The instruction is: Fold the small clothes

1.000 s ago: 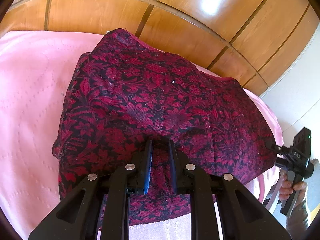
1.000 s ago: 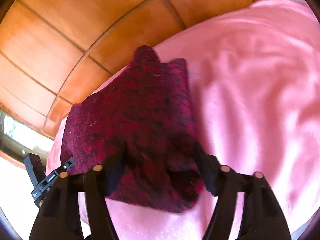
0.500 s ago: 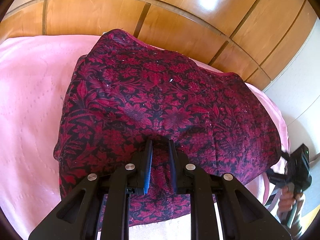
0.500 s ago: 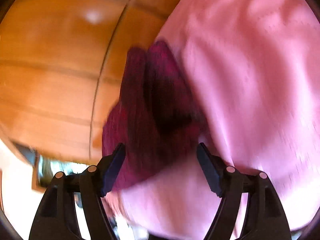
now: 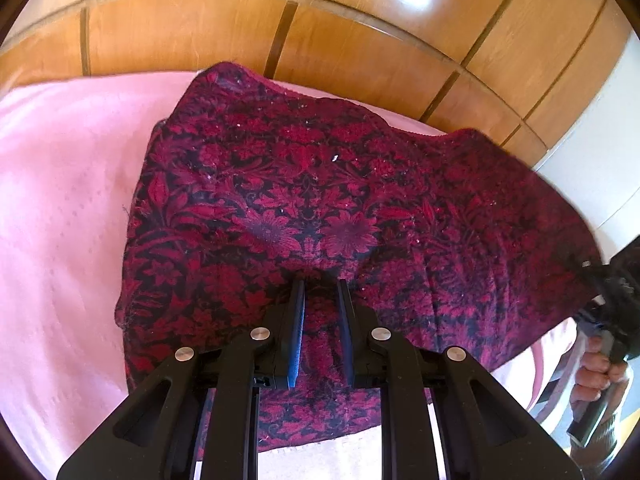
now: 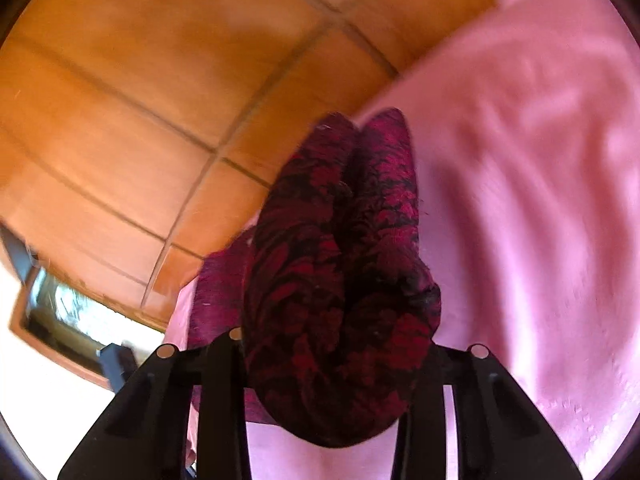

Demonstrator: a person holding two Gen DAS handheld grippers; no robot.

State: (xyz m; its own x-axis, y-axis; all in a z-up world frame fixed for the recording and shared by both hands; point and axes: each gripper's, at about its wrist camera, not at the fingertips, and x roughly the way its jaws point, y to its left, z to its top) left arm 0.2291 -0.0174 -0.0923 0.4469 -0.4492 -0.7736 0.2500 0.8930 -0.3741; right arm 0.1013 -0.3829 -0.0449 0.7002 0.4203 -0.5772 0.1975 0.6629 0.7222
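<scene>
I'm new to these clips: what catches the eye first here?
A dark red floral cloth dominates, spread over a pink bedcover below glossy wooden panels. The left gripper pinches its near edge. At the right side, the right gripper, whose jaws have just been closing, has a bunched corner between them.

Pink bedspread (image 5: 60,208), glossy wooden panelled headboard (image 5: 360,40) behind it; white wall (image 5: 592,160) at right

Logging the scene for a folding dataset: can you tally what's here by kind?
Red floral garment: 1
Pink bedspread: 1
Wooden panelled wall: 1
Tongs: 2, left tongs, right tongs
Total: 5
</scene>
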